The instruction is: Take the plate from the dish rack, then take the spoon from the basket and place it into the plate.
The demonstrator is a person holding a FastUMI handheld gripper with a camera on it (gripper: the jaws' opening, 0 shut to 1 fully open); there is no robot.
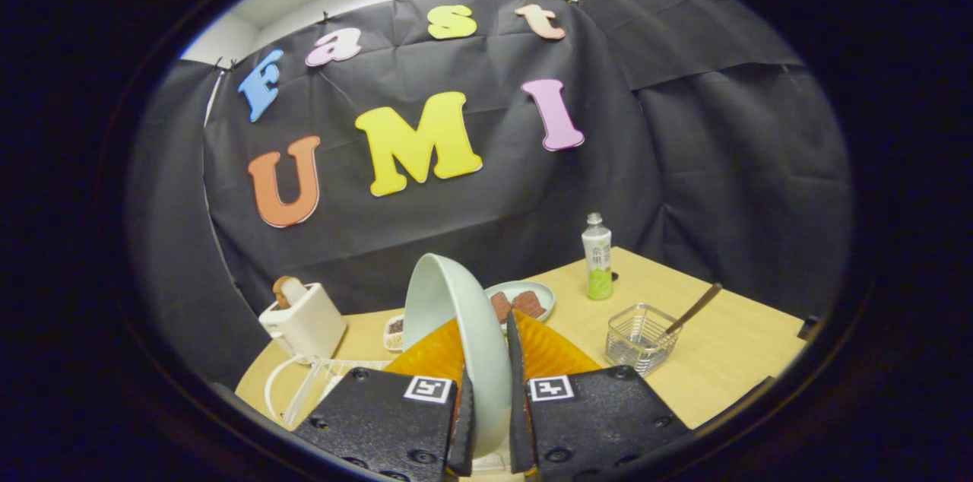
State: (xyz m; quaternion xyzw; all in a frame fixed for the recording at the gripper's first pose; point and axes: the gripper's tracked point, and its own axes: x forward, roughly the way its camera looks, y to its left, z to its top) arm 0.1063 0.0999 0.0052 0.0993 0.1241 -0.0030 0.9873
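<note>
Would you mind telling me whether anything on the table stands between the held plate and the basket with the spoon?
Nothing visible does. The gripper is shut on the plate, held on edge above the table. The basket with the spoon sits ahead to the right over bare tabletop; the bottle stands farther back.

the gripper point(492, 421) is raised above the worktop, its jaws closed to a narrow gap and both pressing on the upright plate point(456, 315) between them.
</note>
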